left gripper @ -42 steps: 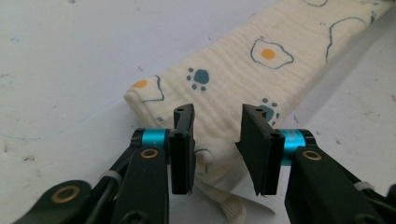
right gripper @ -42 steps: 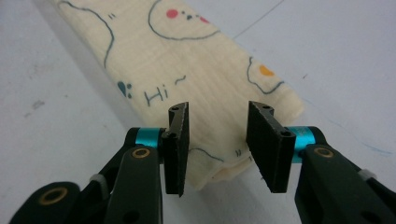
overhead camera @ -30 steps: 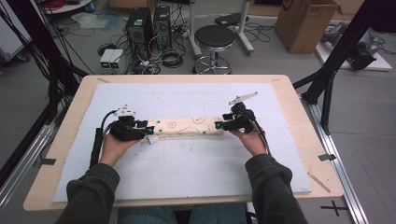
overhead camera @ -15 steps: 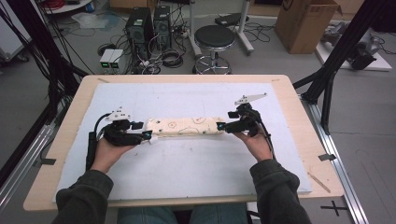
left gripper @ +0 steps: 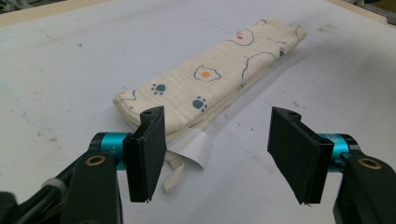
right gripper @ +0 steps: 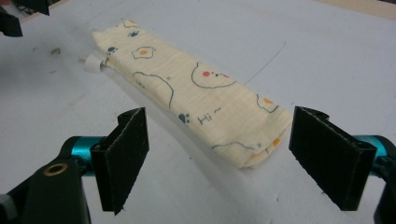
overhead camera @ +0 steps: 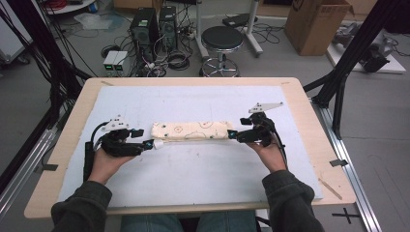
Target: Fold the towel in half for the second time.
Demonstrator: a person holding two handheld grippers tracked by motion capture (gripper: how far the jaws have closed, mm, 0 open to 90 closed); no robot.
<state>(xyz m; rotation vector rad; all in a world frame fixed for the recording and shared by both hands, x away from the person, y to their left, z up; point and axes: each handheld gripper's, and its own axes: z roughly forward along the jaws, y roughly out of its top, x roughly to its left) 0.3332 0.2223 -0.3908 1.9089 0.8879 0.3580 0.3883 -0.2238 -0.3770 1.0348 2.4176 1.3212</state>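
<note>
Jaws, both pairs: you are holding them wide, having just been opening them, nothing between the pads. Left gripper (overhead camera: 145,143) is sitting just off the left end of the folded cloth (overhead camera: 191,130); right gripper (overhead camera: 235,134) is sitting just off its right end. Cloth: lying flat as a narrow strip mid-worktop (overhead camera: 309,121) on the white mat (overhead camera: 203,169). Progress: folding is looking finished and released; any further fold is remaining. Label (left gripper: 194,147) is sticking out; its print is proving unreadable.
</note>
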